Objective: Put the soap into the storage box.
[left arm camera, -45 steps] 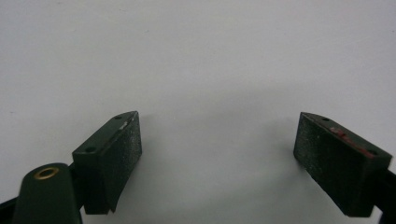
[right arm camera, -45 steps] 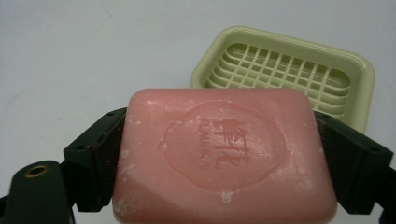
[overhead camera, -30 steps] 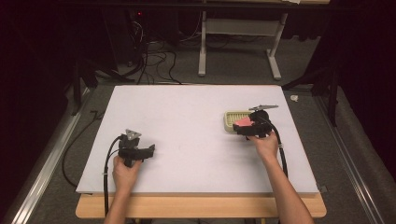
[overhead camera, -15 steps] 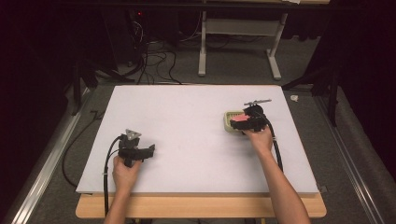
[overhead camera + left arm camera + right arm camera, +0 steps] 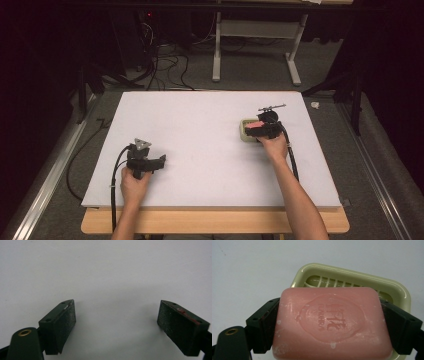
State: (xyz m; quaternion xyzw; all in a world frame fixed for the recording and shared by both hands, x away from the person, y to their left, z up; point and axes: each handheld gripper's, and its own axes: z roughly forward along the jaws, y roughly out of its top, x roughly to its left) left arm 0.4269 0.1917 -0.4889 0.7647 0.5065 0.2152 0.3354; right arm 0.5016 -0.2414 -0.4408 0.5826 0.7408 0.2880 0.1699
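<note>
Pink soap bar (image 5: 332, 323): rectangular with rounded corners, embossed oval seal and lettering on top face, whitish flecks across surface. Lying flat, long sides clamped between black jaws, held just above near edge of soap dish (image 5: 397, 291). Pale green dish: rounded rectangular tray, raised rim, slotted ribs across floor, resting upright on white table, right half, toward far side. Seen from high view, soap (image 5: 255, 125) overlapping dish (image 5: 244, 131) on its right side.

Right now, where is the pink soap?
The pink soap is clamped in the right claw on the table's right side, over the near edge of the pale green soap dish.
</note>
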